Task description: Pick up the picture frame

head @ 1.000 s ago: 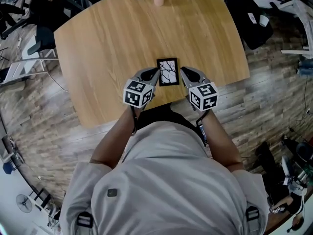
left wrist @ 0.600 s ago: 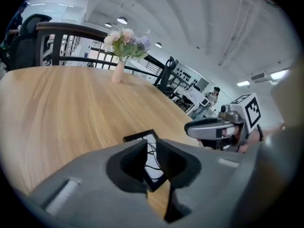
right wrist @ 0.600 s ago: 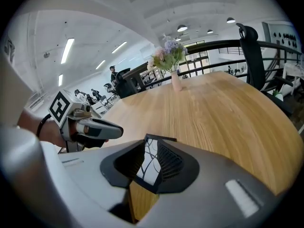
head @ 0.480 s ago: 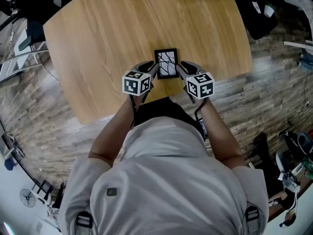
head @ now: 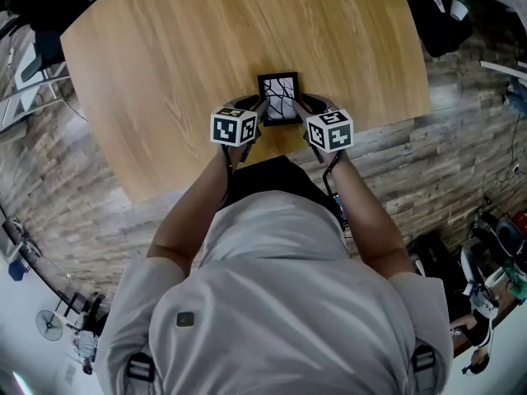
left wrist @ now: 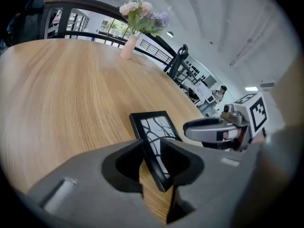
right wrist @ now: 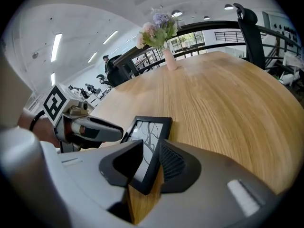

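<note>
Frame (head: pixel 278 99) lies flat on the tabletop (head: pixel 165 64), close to the near edge, abt midway along it. Black border, white pic w/ dark branching lines, long sides running toward the far edge. In the head view its near end sits between my two tools; its far end is clear of them.

Left hand-held gripper (head: pixel 254 106) is at the frame's left side, angled down and fwd. In the left gripper view its jaws stand apart, having just been opening, w/ the frame's near left corner and edge between them. Bare wood shows between one jaw and the border, and the pads aren't pressing on it, so the jaws are apart w/ no grip.

Right hand-held gripper (head: pixel 304 104) does the same on the right side. In the right gripper view its jaws also stand apart, just been opening, w/ the frame's near right corner between them. The ribbed pad on one jaw is just beside the border; can't tell if it touches. No squeeze visible, so I read this one as not gripping either.

The two tools face each other across the frame, near but apart, and each shows in the other's cam.

Further out: a pink vase (left wrist: pixel 128 47) w/ pale flowers (left wrist: pixel 142 14) stands at the far edge of the tabletop, well apart from the frame. A black chair (right wrist: pixel 249 27) stands beyond that edge. Plank floor (head: pixel 461 151) runs all round the tabletop.
</note>
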A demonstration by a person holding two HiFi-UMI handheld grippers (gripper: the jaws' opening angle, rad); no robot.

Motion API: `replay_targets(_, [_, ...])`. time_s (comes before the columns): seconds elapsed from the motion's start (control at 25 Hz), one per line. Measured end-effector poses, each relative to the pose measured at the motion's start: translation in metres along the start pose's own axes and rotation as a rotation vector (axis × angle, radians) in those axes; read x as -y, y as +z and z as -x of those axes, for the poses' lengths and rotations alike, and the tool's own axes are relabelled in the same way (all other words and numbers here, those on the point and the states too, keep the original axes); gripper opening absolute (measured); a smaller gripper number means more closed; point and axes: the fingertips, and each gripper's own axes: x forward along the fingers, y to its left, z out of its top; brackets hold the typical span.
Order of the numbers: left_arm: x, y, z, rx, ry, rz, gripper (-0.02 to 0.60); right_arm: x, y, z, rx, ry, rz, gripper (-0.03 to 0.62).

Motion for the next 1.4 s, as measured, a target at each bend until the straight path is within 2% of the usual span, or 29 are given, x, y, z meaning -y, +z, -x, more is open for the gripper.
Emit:
replay_targets(0.28, [-0.01,-0.008,-0.011,-0.038,0.014,0.042,0.127,0.011,-0.006,-0.013,-0.038,-0.024,-0.019,0.11])
replay_targets(0.6, [-0.01,-0.005,-0.016,-0.023,0.01,0.077,0.126,0.014,-0.012,-0.028,-0.076,-0.015,-0.049,0.115])
replay_targets(0.72, [-0.012,-0.005,-0.017,-0.018,0.023,0.083,0.101,0.017,-0.012,-0.028,-0.075,-0.022,-0.056,0.107])
replay_targets(1.08, [-0.012,-0.003,-0.017,-0.018,0.017,0.084,0.098,0.018,-0.009,-0.027,-0.057,-0.029,-0.095,0.097])
replay_targets(1.4, [-0.007,0.003,-0.006,0.026,0.022,0.08,0.091,0.01,-0.003,-0.016,-0.024,-0.034,-0.084,0.094])
